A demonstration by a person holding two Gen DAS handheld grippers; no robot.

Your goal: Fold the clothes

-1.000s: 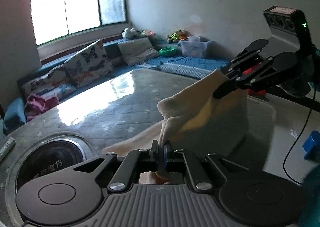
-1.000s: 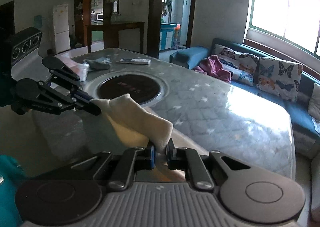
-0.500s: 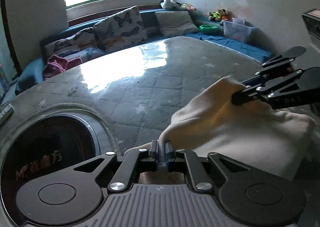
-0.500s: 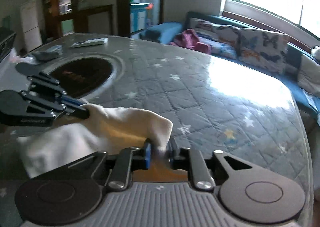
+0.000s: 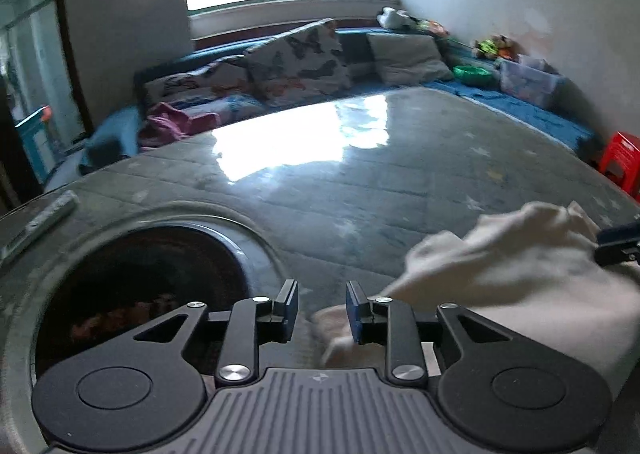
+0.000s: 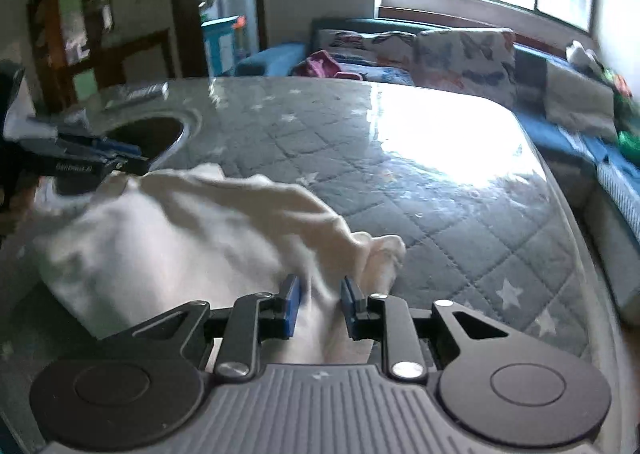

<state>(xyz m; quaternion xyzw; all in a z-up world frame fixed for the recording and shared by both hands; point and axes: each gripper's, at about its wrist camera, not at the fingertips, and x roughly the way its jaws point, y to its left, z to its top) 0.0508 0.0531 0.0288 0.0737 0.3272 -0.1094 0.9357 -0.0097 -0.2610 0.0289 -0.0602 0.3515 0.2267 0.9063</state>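
Observation:
A cream garment (image 5: 512, 270) lies bunched on the grey quilted table (image 5: 360, 189). In the right wrist view the garment (image 6: 192, 230) spreads from the lower middle to the left. My left gripper (image 5: 322, 308) is open, its jaws apart, with the cloth's edge just to the right of the gap. My right gripper (image 6: 319, 304) is open too, with cloth lying between and under the fingers. The right gripper's tip shows at the far right of the left wrist view (image 5: 618, 244). The left gripper shows at the left of the right wrist view (image 6: 84, 163).
A round dark inset (image 5: 136, 294) sits in the table at the left. A remote (image 5: 40, 225) lies near the table's left edge. A blue sofa with butterfly cushions (image 5: 296, 61) runs behind the table. A red stool (image 5: 622, 165) stands at the right.
Both grippers lowered the garment onto the table and opened, letting go of it. The left gripper has shifted left, towards the round inset.

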